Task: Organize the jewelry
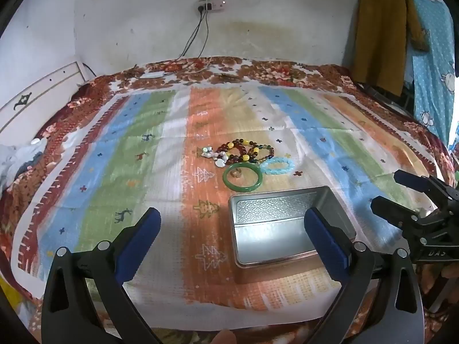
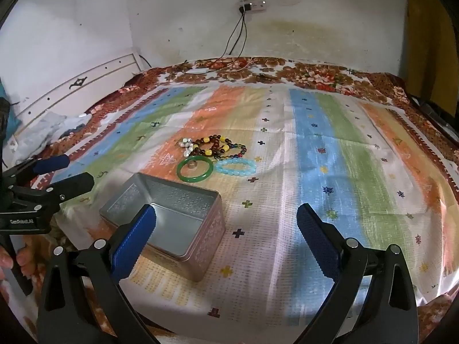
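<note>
"GenRobot.AI" on left tongs body; "DAS" partly legible on right tongs body.

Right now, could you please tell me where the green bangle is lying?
The green bangle lies flat on the striped cloth, just beyond the open metal tin, with the pale blue bead bracelet beside it and a small ring inside its circle.

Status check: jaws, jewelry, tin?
Left gripper and right gripper open, empty. Jewelry pile on the cloth, untouched. Metal tin open, empty. Nothing blocking.
</note>
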Demonstrator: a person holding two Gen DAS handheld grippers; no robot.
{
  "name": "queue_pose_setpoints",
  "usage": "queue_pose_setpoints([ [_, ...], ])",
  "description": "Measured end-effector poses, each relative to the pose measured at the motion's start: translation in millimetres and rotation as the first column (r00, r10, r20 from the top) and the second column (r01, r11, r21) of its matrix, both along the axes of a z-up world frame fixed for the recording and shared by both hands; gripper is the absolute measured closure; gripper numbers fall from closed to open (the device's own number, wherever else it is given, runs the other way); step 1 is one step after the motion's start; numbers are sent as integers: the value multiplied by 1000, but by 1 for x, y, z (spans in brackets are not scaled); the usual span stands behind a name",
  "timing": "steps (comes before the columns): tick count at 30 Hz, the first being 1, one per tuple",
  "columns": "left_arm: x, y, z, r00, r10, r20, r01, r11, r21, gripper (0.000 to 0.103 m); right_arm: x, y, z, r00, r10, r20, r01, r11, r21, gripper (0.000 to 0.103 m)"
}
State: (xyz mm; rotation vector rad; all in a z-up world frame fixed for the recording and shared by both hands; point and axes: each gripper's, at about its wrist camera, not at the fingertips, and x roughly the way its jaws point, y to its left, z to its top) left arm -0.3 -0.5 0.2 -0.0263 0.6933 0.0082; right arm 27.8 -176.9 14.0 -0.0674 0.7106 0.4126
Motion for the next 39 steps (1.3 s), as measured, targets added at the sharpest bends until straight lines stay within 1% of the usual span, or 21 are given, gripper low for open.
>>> queue_pose_setpoints([
  [1,1,1,0,1000,-2,-14,2,1000,-28,5,0,0,0,1000,0,-1,0,1000,3,3],
  [5,1,1,0,1000,-3,-12,3,1000,-15,5,-1,1,0,1000,1,-4,-1,1000,4,3],
  [6,-3,-7,-1,1000,-3,-8,3,1000,-2,5,-1,1,0,1000,1,-3,-1,1000,3,3],
  [7,-2,0,1,1000,-6,-16,5,1000,-20,5,-1,1,-1,1000,-3,-2,3,1000,-1,3],
  [8,-3,0,-1,1000,-2,-16,2,1000,-23,5,-1,1,-1,1000,-6,-1,6,1000,-3,3],
  [12,1,2,-7,999,16,-28,-17,1000,-23,5,0,1,-1,1000,-8,-1,8,1000,-5,3],
  [18,2,9,-5,998,48,-38,-49,998,-29,5,3,0,-3,1000,-19,0,19,1000,-20,3],
  [22,2,11,-5,998,42,-39,-43,998,-39,5,-1,3,0,1000,-16,0,16,1000,-24,3],
  [29,3,9,-5,999,32,-41,-33,999,-39,5,1,3,-3,1000,-14,-14,14,999,-29,3],
  [35,9,13,-6,997,43,-67,-47,996,-72,5,6,3,-4,999,-12,-39,11,1000,-14,3],
  [37,11,10,-6,997,41,-73,-46,997,-59,5,8,3,-4,999,-14,-43,13,1000,-17,3],
  [39,11,8,-6,996,48,-69,-50,998,-30,5,9,2,-4,999,-17,-43,16,1000,-20,3],
])
